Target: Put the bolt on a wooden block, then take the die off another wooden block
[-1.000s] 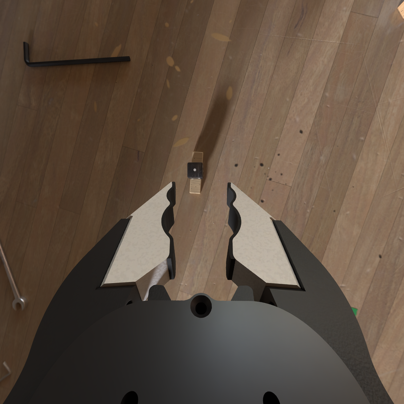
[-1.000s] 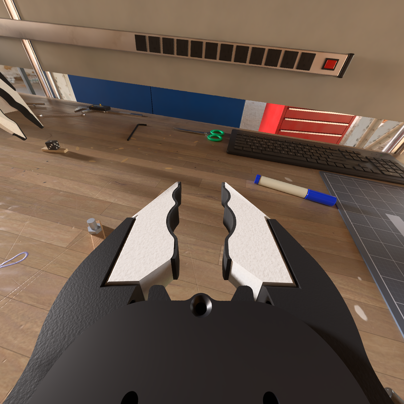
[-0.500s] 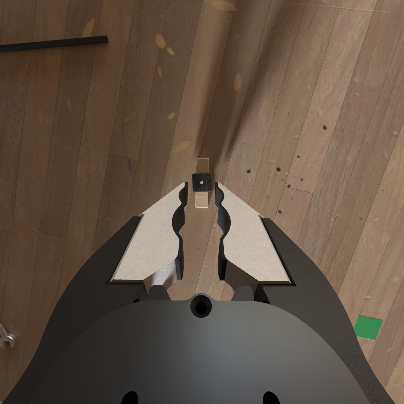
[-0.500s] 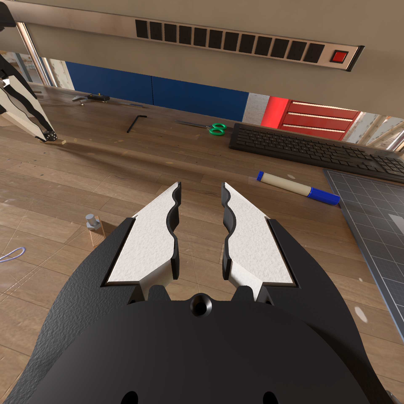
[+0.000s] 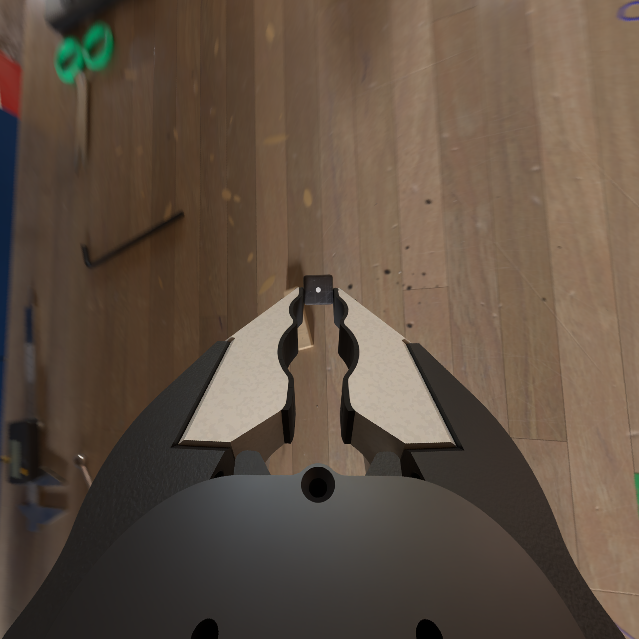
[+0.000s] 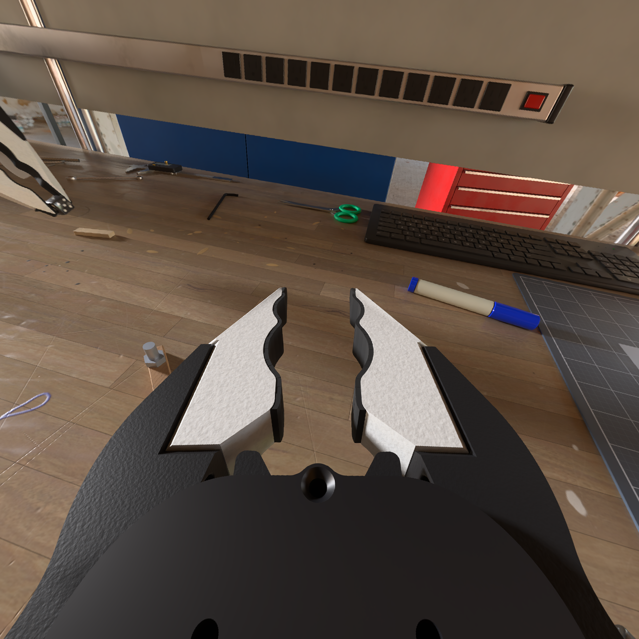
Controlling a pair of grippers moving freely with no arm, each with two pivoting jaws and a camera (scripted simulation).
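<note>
My left tool [image 5: 318, 300]: rounded black body, matte and finely textured, with a soft grey sheen across the dome. One round recessed hole sits at the centre of its front edge, and two dark oval openings lie near the bottom edge. Two tapering fingers [image 5: 257, 371] carry flat, beige, mottled top faces and black inner pads with a wavy, scalloped profile. My right tool [image 6: 318, 300] has the same build; its finger [image 6: 403, 375] faces read whiter and grainier, and the body looks a deeper black with a pebbled surface.
</note>
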